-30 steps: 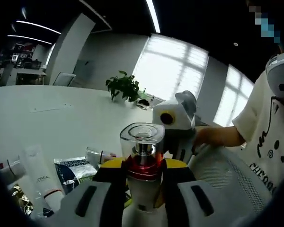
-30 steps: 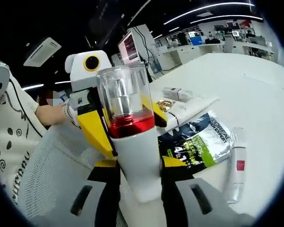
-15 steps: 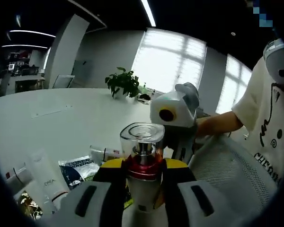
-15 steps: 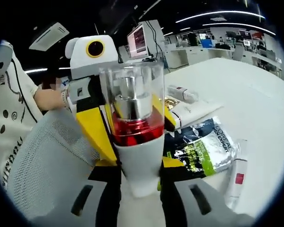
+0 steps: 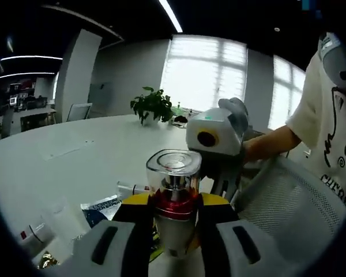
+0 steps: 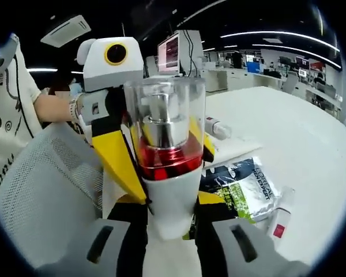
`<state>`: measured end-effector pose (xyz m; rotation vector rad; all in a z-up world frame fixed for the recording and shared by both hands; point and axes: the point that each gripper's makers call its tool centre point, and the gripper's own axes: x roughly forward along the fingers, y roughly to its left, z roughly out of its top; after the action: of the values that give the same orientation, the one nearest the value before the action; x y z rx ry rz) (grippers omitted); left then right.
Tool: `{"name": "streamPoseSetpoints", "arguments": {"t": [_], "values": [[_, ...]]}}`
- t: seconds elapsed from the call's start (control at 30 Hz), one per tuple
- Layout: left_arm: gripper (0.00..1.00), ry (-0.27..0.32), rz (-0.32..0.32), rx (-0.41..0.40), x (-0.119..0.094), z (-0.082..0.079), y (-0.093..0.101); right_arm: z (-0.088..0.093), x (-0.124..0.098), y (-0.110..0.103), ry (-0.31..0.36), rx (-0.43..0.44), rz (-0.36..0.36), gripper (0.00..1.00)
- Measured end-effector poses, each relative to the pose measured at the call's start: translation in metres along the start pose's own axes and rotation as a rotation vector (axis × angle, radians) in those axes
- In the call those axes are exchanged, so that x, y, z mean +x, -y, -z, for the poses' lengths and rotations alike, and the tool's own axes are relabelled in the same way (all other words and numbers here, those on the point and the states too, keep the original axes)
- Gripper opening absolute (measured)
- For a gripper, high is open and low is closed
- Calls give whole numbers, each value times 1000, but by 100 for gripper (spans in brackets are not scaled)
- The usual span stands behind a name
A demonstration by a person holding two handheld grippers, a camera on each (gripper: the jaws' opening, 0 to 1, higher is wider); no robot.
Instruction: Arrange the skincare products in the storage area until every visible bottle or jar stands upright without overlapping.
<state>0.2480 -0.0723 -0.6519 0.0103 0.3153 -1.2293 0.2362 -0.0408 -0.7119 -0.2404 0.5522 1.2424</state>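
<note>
Both grippers clamped same bottle [image 6: 166, 173], held upright above table [image 5: 57, 167]: left gripper [image 5: 172, 231] and right gripper [image 6: 168, 231] closed on white body. Packet [image 6: 248, 184] and tubes lay flat below. Best lowered straight onto bare spot, released one side first.

In both views I cannot see the lower part of the white bottle [image 6: 168, 196], because the jaws cover it. In the right gripper view the bottle also hides part of the dark sachet [image 6: 242, 187] on the counter [image 6: 288, 133]. In the left gripper view the small tube [image 5: 33, 236] is cut by the edge, and its label is too blurred to read.
</note>
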Motion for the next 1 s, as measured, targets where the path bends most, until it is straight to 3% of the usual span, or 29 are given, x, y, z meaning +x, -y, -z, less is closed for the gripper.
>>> {"name": "streamPoseSetpoints", "arguments": {"t": [0.4,0.73,0.77,0.8,1.0], "values": [[23,-6,-18,80,6,-5,-18,-7,3,33,10,-69,54,31],[24,-11,-52,111,-1,-2,-20,-11,3,62,5,-128,72,31],[24,-13,-53,106,20,-10,-36,-11,3,65,4,-131,74,31],[24,-8,-54,111,27,-13,-42,-12,3,65,3,-135,77,31],[23,-3,-66,93,33,-16,-50,-13,2,71,-1,-147,87,31]]}}
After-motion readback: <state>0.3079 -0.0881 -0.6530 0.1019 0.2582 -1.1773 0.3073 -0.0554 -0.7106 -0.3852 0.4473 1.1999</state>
